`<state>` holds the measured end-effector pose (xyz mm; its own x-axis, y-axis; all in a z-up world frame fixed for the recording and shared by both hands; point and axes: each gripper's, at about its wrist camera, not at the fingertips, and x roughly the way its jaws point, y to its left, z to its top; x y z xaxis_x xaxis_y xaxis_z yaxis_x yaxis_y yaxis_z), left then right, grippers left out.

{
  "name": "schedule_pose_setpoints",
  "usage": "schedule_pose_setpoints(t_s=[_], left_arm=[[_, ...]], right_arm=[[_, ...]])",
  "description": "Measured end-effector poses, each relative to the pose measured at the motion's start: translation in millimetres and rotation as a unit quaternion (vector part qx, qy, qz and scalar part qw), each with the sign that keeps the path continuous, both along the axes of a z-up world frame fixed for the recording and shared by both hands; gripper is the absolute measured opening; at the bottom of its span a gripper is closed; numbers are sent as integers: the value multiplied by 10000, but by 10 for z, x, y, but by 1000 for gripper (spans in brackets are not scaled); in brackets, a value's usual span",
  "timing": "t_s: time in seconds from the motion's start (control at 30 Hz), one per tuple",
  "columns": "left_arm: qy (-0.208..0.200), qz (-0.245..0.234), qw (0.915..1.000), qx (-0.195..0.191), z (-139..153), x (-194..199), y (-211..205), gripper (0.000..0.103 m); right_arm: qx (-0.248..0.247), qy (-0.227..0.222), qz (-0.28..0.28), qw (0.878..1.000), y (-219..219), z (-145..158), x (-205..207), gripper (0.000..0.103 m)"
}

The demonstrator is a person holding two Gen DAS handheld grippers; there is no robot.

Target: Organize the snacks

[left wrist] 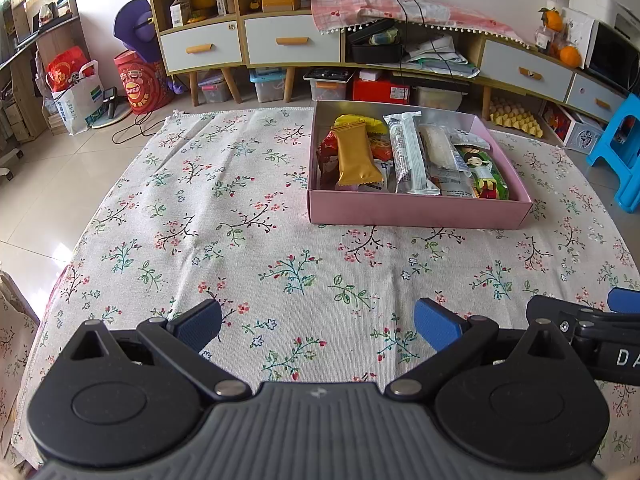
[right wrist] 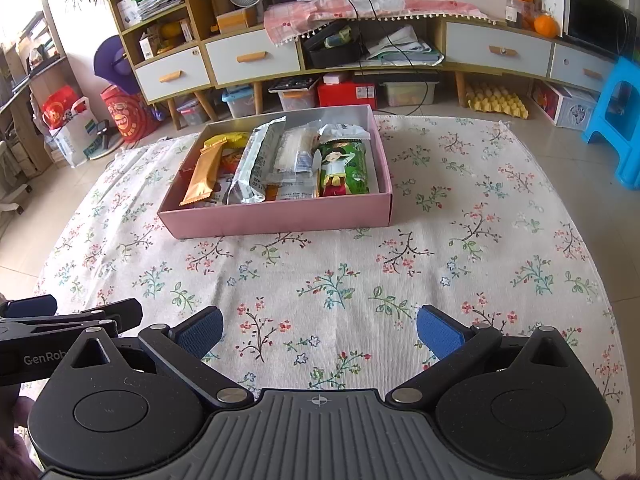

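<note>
A shallow pink box (left wrist: 416, 211) (right wrist: 280, 218) sits on the floral tablecloth, far from both grippers. Inside lie several snack packs: a gold wrapper (left wrist: 356, 156) (right wrist: 204, 176), a long silver pack (left wrist: 408, 156) (right wrist: 256, 164), a clear rice bar (left wrist: 438, 148) (right wrist: 294, 148) and a green pack with a cartoon girl (left wrist: 486, 174) (right wrist: 344, 168). My left gripper (left wrist: 318, 326) hovers low over the near cloth, open and empty. Beside it, my right gripper (right wrist: 320, 330) is likewise open with nothing between its blue pads.
The floral tablecloth (left wrist: 240, 240) (right wrist: 480, 240) covers the table to its edges. Beyond stand a low cabinet with drawers (left wrist: 248, 44) (right wrist: 256, 58), storage bins, a yellow egg tray (right wrist: 496, 104) and a blue stool (left wrist: 624, 148) (right wrist: 616, 120) at the right.
</note>
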<state>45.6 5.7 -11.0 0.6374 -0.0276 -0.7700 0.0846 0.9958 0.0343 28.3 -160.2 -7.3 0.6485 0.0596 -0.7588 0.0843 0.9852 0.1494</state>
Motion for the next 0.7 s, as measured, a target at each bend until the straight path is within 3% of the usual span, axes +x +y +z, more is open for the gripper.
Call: schedule_pose_setpoints(t_s=[0.7], left_arm=[[13, -28, 10000, 1, -28, 0, 6, 103]], right_arm=[[-2, 6, 2, 10000, 2, 10, 3, 103]])
